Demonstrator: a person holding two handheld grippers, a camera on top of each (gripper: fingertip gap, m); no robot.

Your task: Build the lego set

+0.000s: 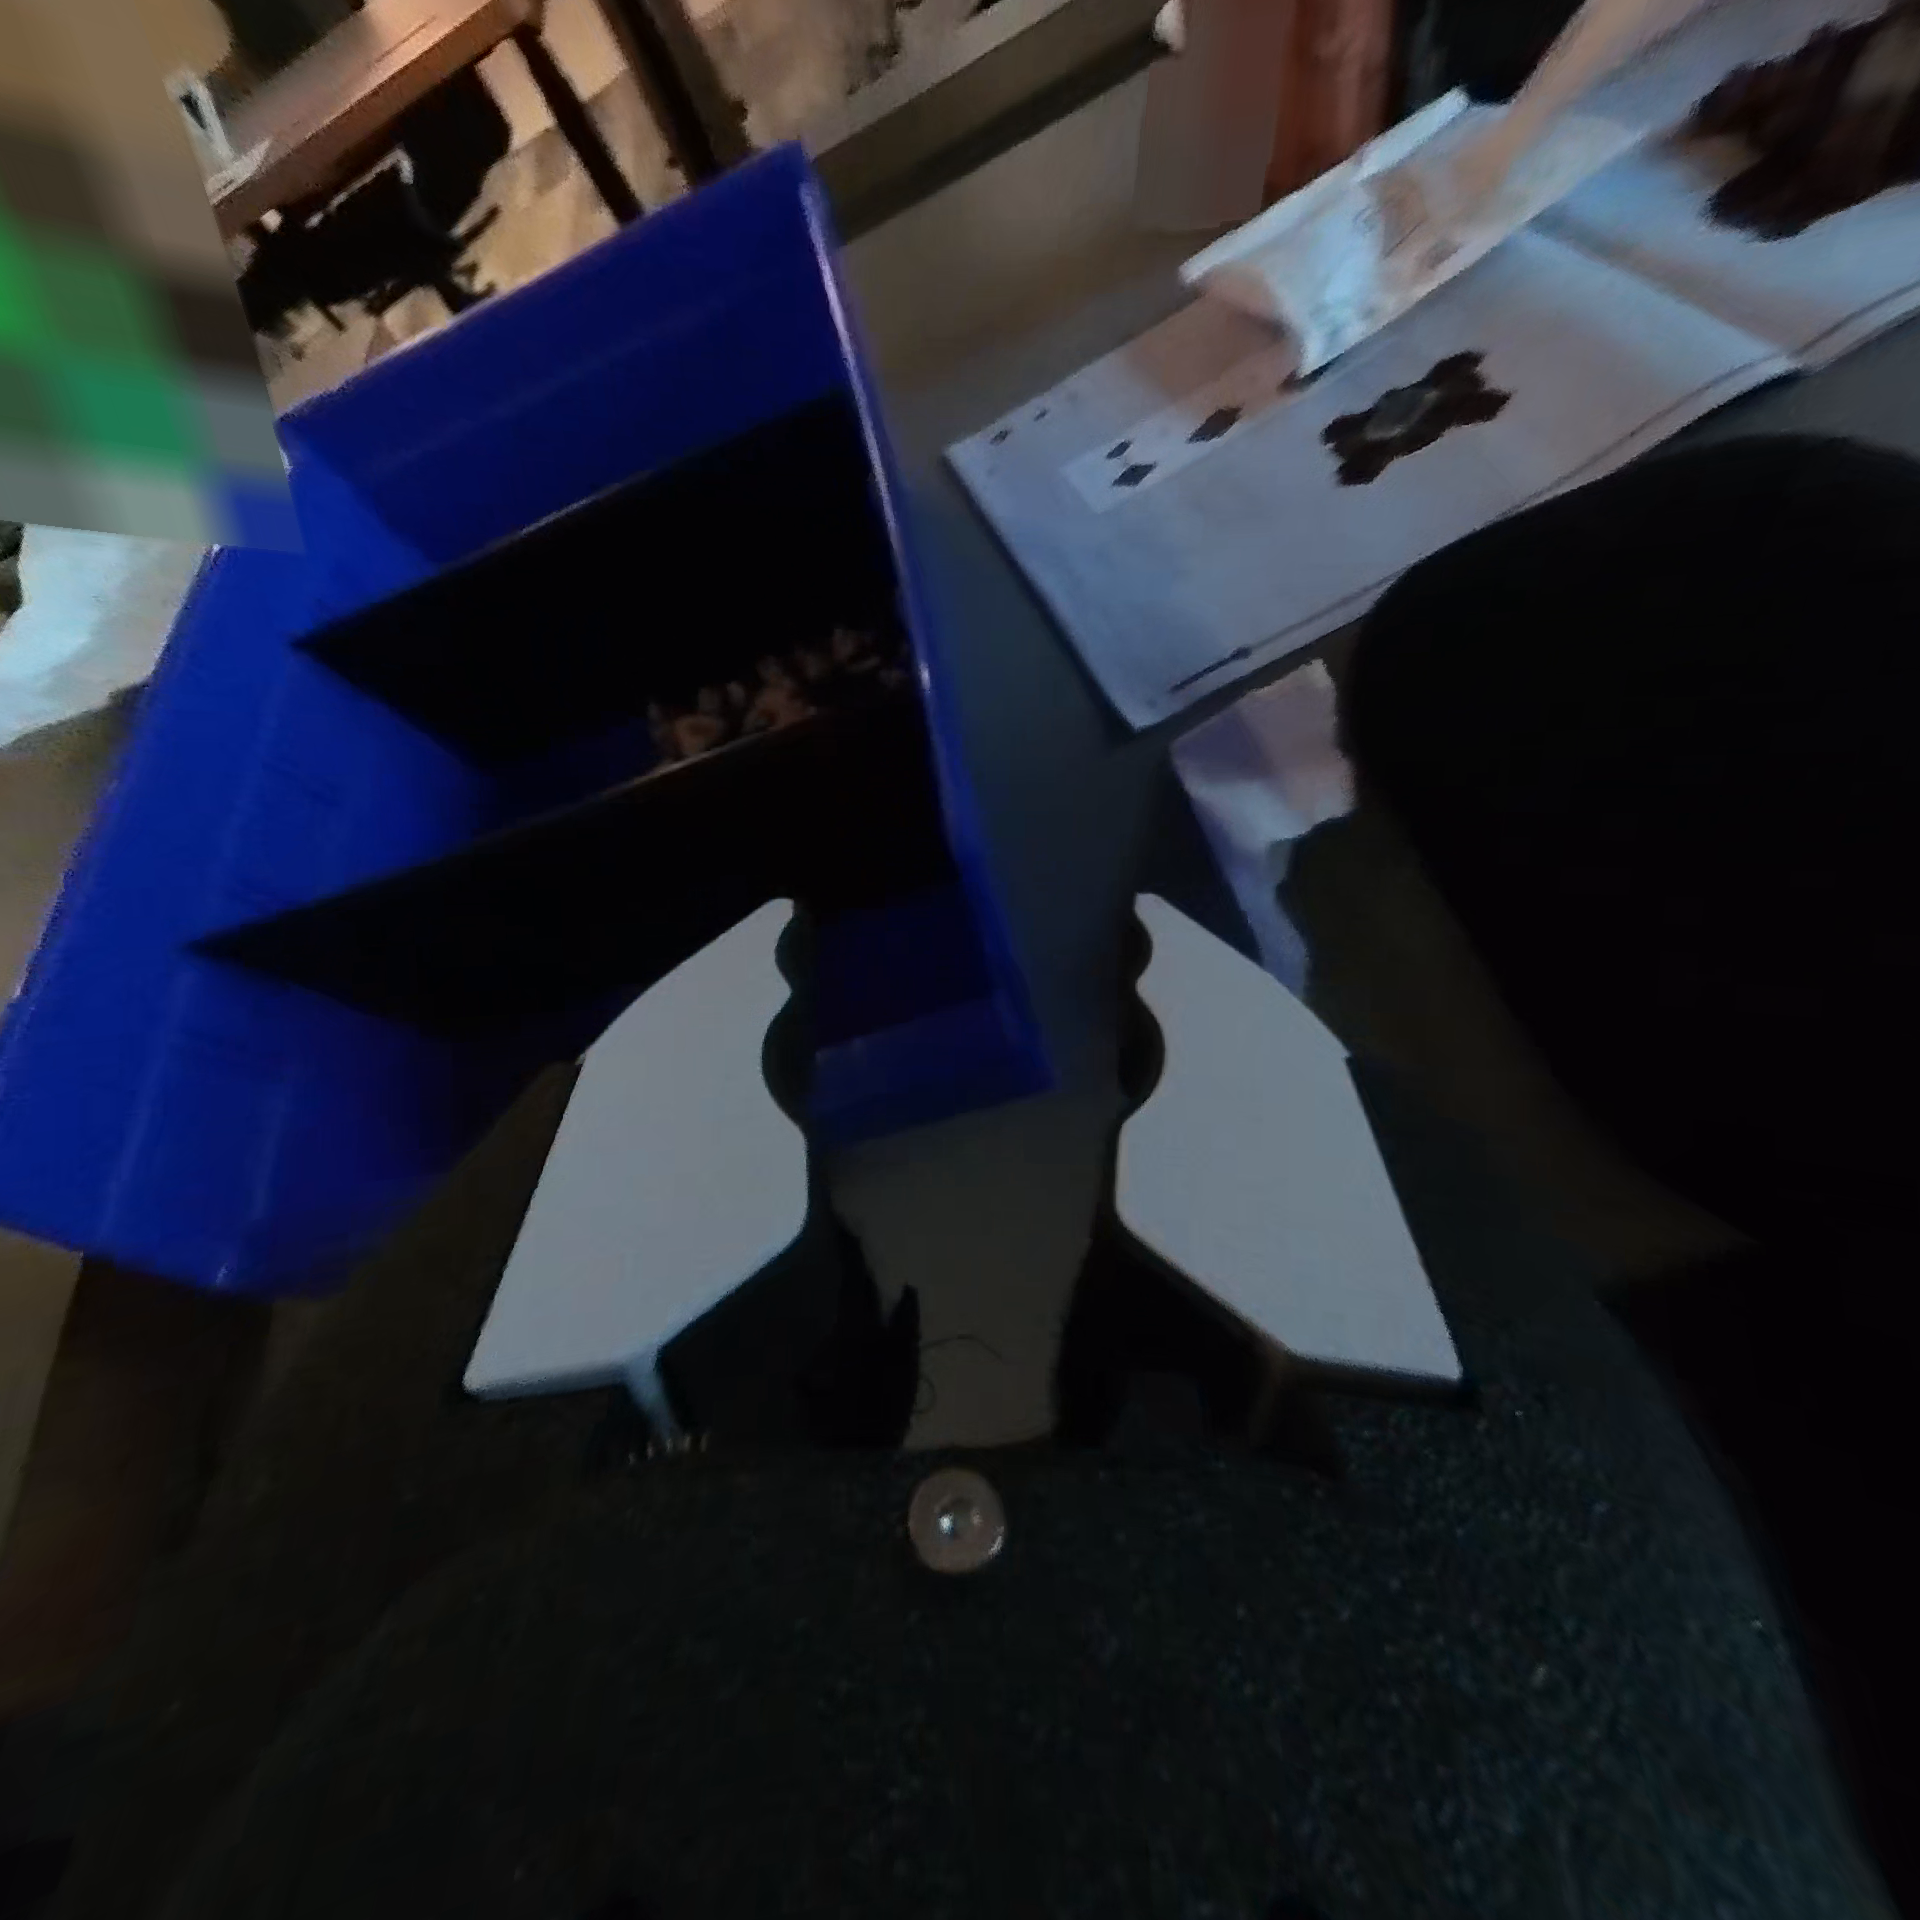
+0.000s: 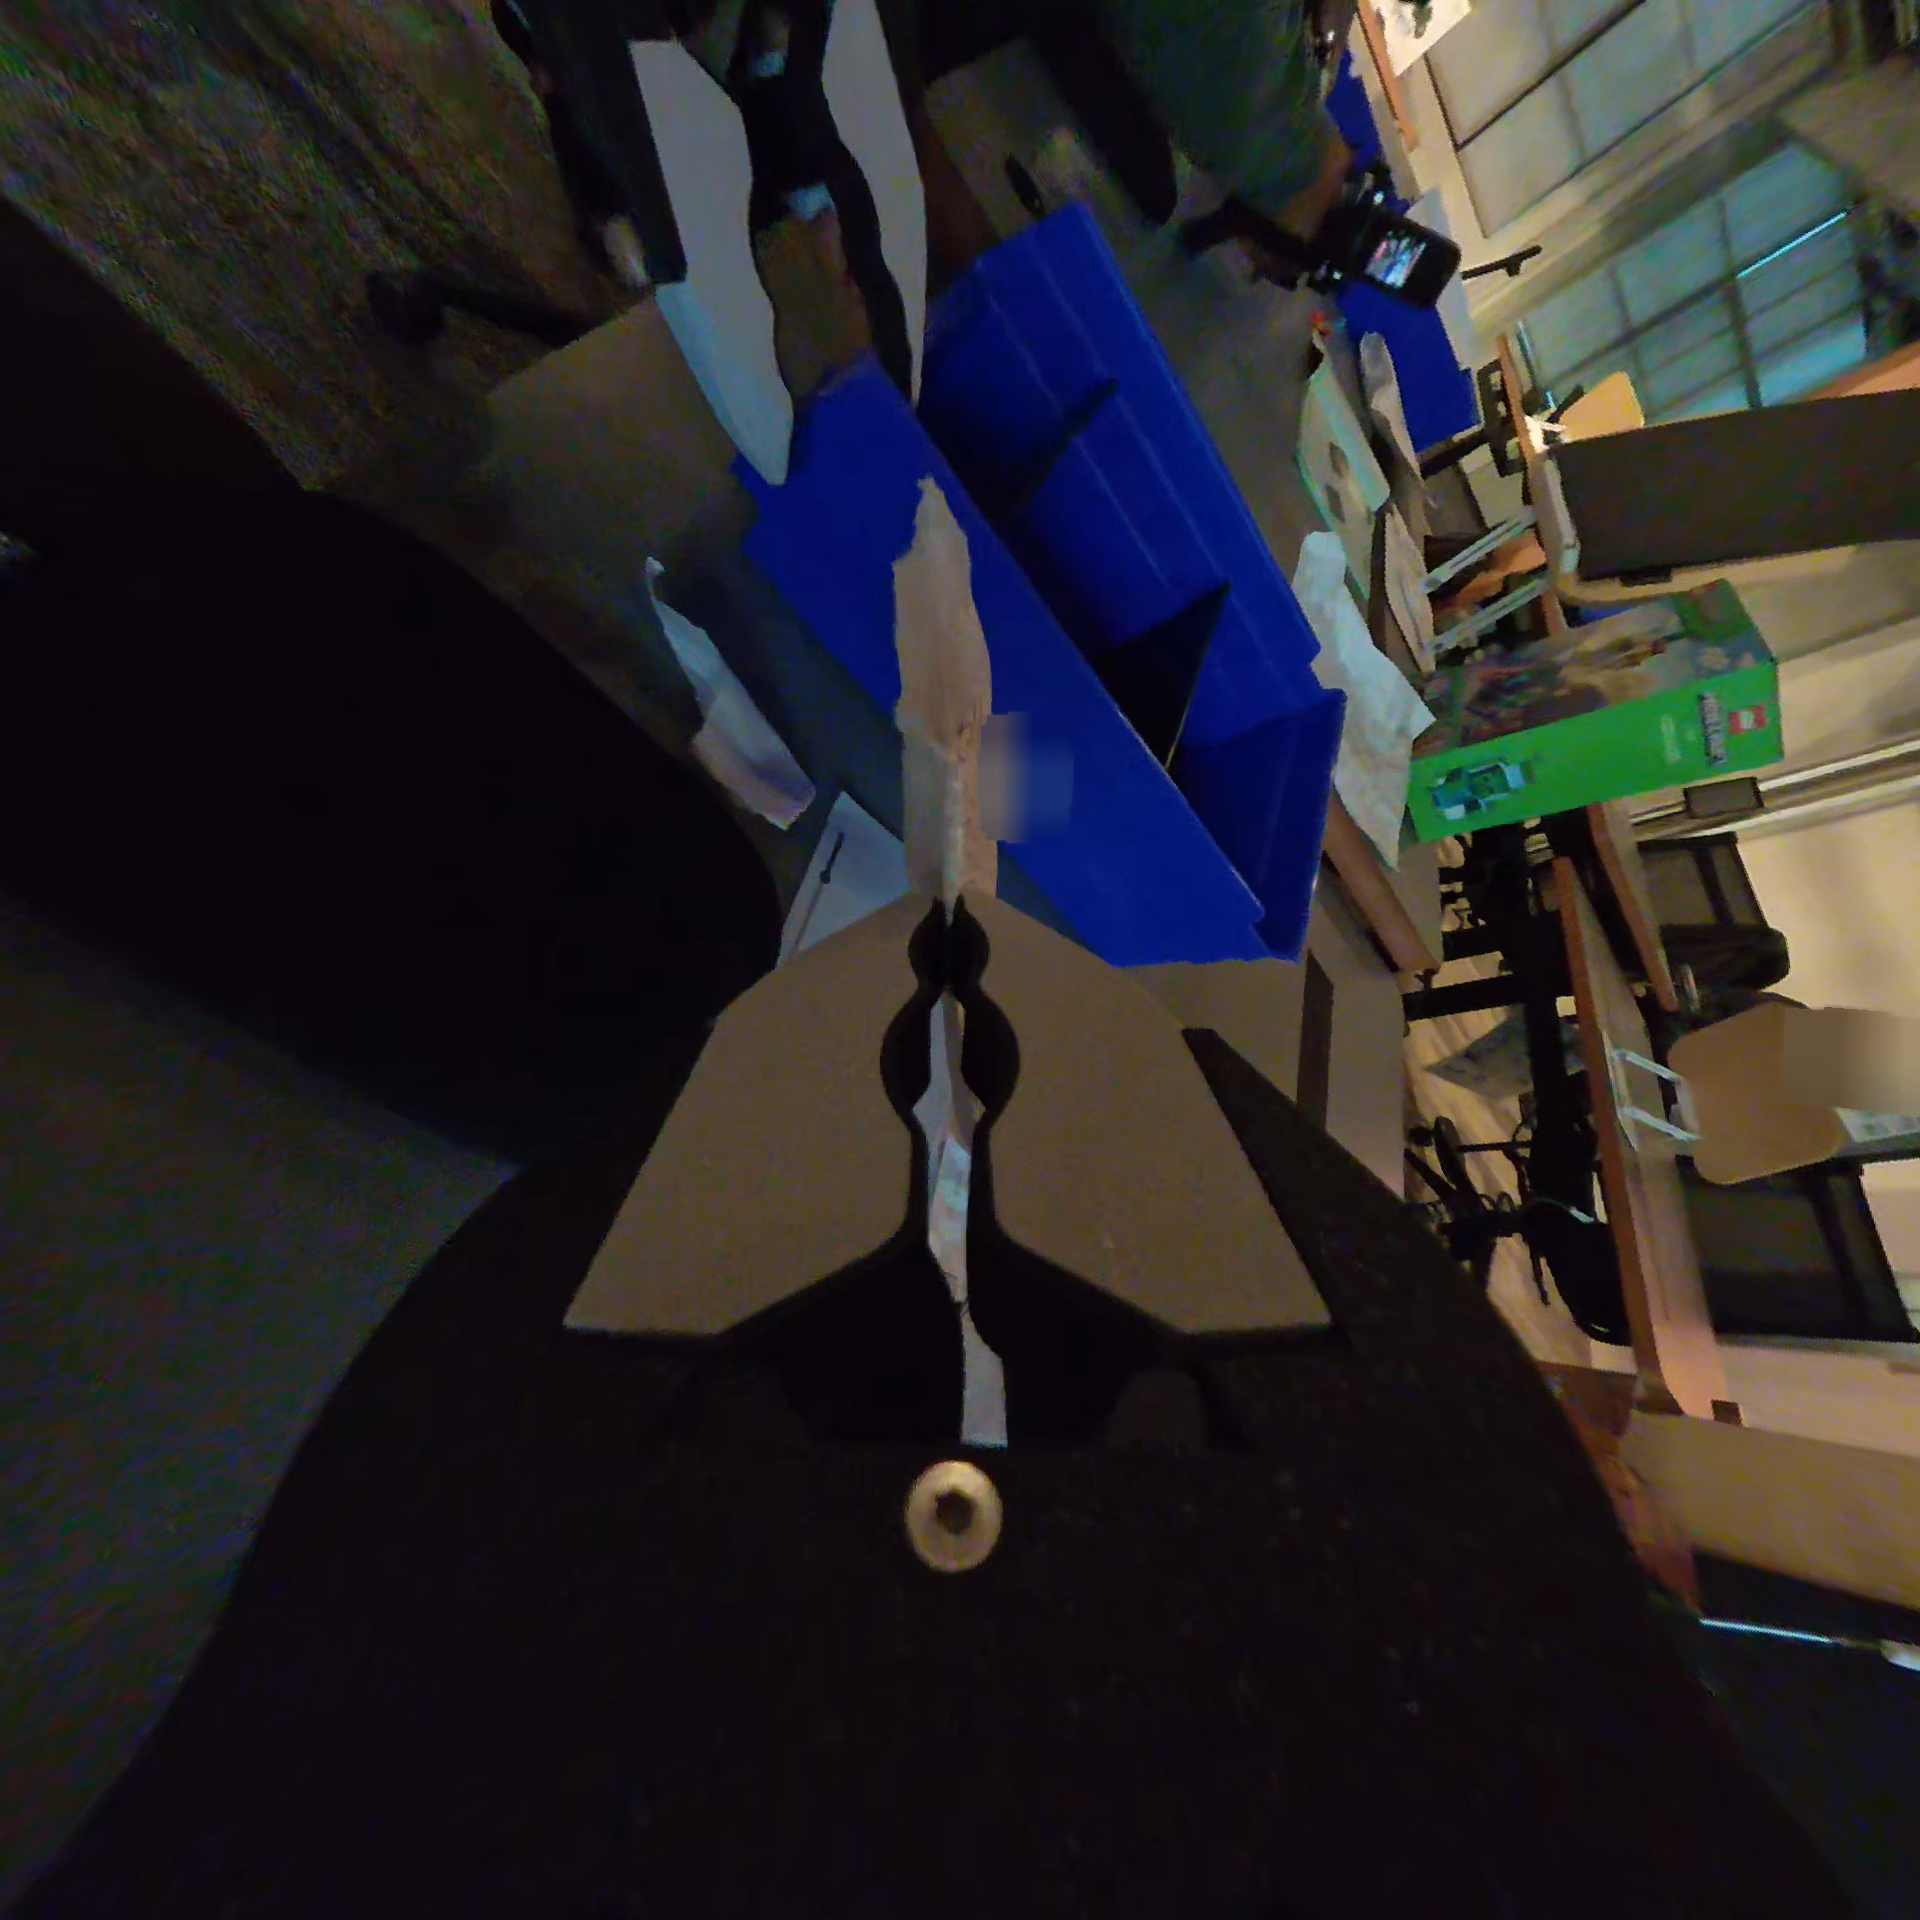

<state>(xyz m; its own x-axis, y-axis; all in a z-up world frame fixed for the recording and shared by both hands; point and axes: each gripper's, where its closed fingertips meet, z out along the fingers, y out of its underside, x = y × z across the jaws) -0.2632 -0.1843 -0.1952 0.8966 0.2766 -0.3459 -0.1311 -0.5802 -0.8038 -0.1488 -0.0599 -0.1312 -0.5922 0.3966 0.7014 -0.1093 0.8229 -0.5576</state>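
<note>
Left gripper (image 1: 961,997) jaws stand apart, w/ the near corner of the blue bin (image 1: 582,540) poking up between the tips; neither pad looks pressed on the wall, so nothing gripped, though the pic is blurred & dim and I can't be sure of the left pad. Just past the tips, inside the bin, black dividers (image 1: 582,821) split it into compartments; the one beyond the nearest divider has a small heap of brownish bits (image 1: 769,696). Off to the right of the jaws lies an open booklet (image 1: 1351,499) on the table, and a big dark rounded shape (image 1: 1662,831) nearer still.

Right gripper (image 2: 951,925) jaws are closed tight on a thin pale bag or wrapper (image 2: 943,686), crumpled, sticking straight out ahead of the tips, w/ its tail running back between the fingers. Beyond it sits the same blue bin, then a green box (image 2: 1600,727) well apart to the right.

Handling-wise: that wrapper looks flimsy, so a pinch close to the tips probably gives best control.
</note>
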